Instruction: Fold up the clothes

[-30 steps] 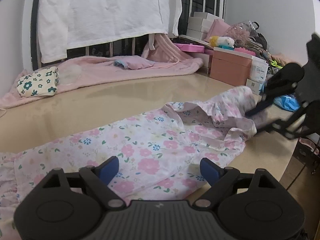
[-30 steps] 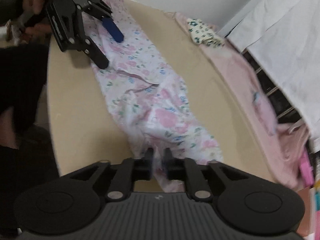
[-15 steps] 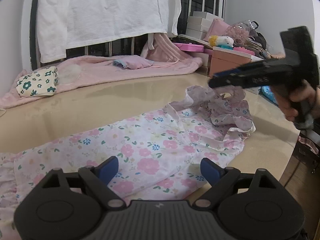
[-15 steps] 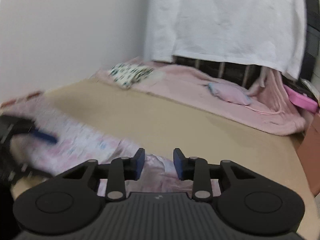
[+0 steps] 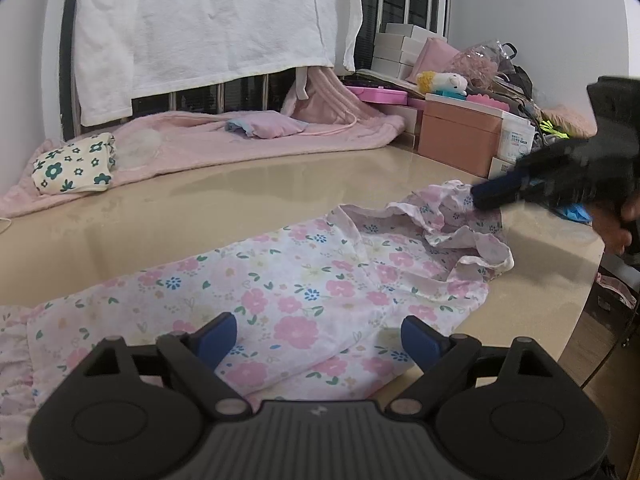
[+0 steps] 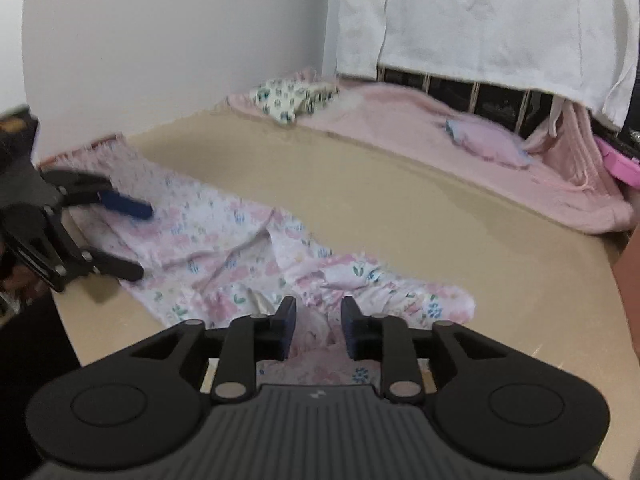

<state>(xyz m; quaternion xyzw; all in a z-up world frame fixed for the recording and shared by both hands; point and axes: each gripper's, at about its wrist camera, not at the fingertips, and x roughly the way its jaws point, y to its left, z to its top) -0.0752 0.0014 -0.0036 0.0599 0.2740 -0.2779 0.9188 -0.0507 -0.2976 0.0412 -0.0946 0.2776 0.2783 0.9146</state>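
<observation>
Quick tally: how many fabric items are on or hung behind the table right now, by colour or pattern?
Pink floral garment: 1
Green-flowered cream bundle: 1
Pink blanket: 1
Small lilac folded piece: 1
White hanging cloth: 1
Total: 5

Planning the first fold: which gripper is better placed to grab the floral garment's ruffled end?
Right gripper: its half-open fingers straddle the floral garment's ruffled end. Left gripper hovers open over the other end.
</observation>
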